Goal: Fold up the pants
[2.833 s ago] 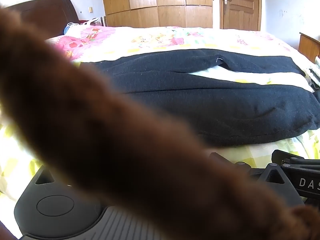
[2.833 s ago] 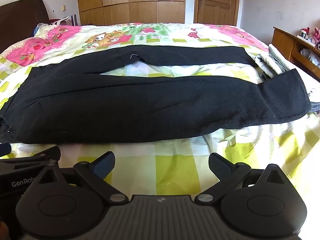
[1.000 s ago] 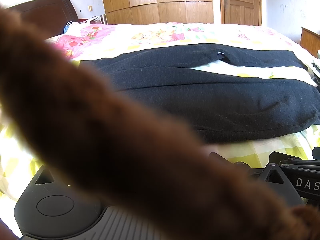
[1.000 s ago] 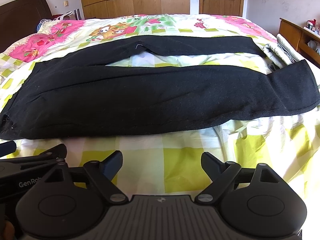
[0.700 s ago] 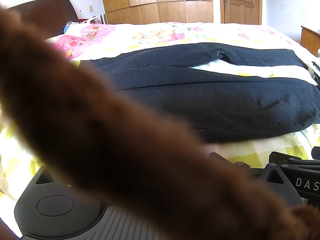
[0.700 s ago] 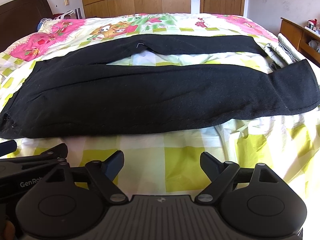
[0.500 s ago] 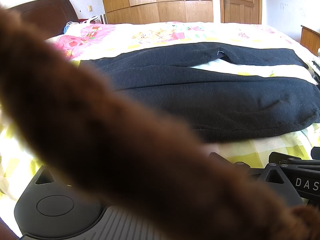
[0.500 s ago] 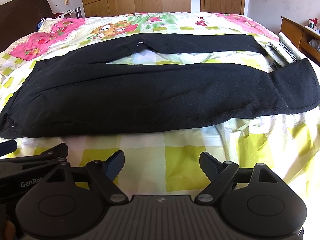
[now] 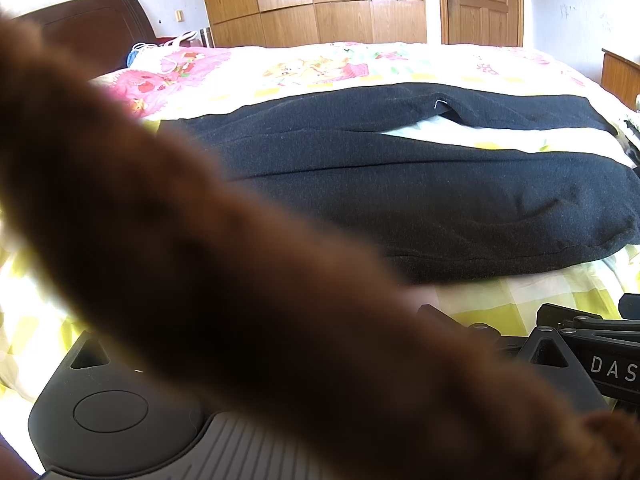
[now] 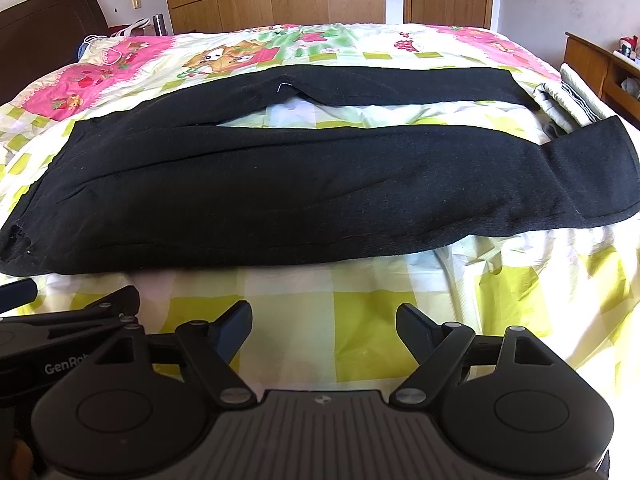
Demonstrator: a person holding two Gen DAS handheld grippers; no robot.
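We hold our right gripper (image 10: 324,320) low at the near edge of the bed (image 10: 360,320), jaws apart, ready for the black pants (image 10: 280,184) spread flat before us, while a brown sleeve (image 9: 240,280) hides our left gripper's jaws.

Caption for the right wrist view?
Open right hand-held gripper hovers above checked bedsheet, facing unfolded black pants.

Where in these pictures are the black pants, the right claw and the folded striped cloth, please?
black pants (image 10: 280,192): right wrist view, middle of the near leg.
right claw (image 10: 324,320): right wrist view, open gap midway between its fingertips.
folded striped cloth (image 10: 568,100): right wrist view, top of the folded pile beside the pants' cuffs.
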